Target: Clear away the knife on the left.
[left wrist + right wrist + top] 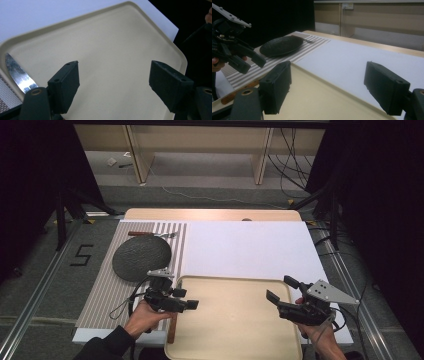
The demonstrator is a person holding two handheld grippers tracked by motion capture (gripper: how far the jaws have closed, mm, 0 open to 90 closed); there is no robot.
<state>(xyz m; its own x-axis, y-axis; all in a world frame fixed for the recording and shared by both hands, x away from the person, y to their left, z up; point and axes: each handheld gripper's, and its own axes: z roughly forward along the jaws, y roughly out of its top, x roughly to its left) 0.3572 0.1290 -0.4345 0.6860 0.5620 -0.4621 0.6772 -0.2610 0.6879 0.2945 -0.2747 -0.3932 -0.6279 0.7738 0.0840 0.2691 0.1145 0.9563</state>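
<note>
The knife (172,322) lay at the tray's (235,320) left edge, blade over the rim, stiff, slick steel best taken by its wooden handle, while the left gripper (187,299) hung beside it, fingers spread and empty, and the right gripper (281,289) gaped too.

High view looks down over the beige tray (235,320) from the person's side. Both gripper cams sit low and close over that same tray (112,62) (317,100), aimed across it.
</note>
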